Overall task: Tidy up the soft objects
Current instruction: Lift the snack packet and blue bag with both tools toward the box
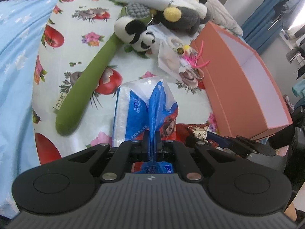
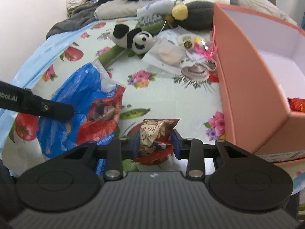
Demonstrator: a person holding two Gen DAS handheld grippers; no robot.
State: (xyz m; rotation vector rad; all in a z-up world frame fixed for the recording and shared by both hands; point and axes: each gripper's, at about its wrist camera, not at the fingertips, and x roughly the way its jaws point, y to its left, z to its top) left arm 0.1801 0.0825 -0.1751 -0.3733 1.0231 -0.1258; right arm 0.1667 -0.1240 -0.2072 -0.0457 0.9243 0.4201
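Left claw (image 1: 152,140) clamped on the blue tissue bag (image 1: 141,106); only the right wrist view shows the right claw (image 2: 156,143) straddling a snack packet (image 2: 154,135), contact unclear.

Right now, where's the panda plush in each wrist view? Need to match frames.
Left wrist: panda plush sits upper centre, lying over the green handle of the brush.
Right wrist: panda plush sits upper centre-left, head toward the box.
Shared landmark: the pink box, right of the panda in both views.
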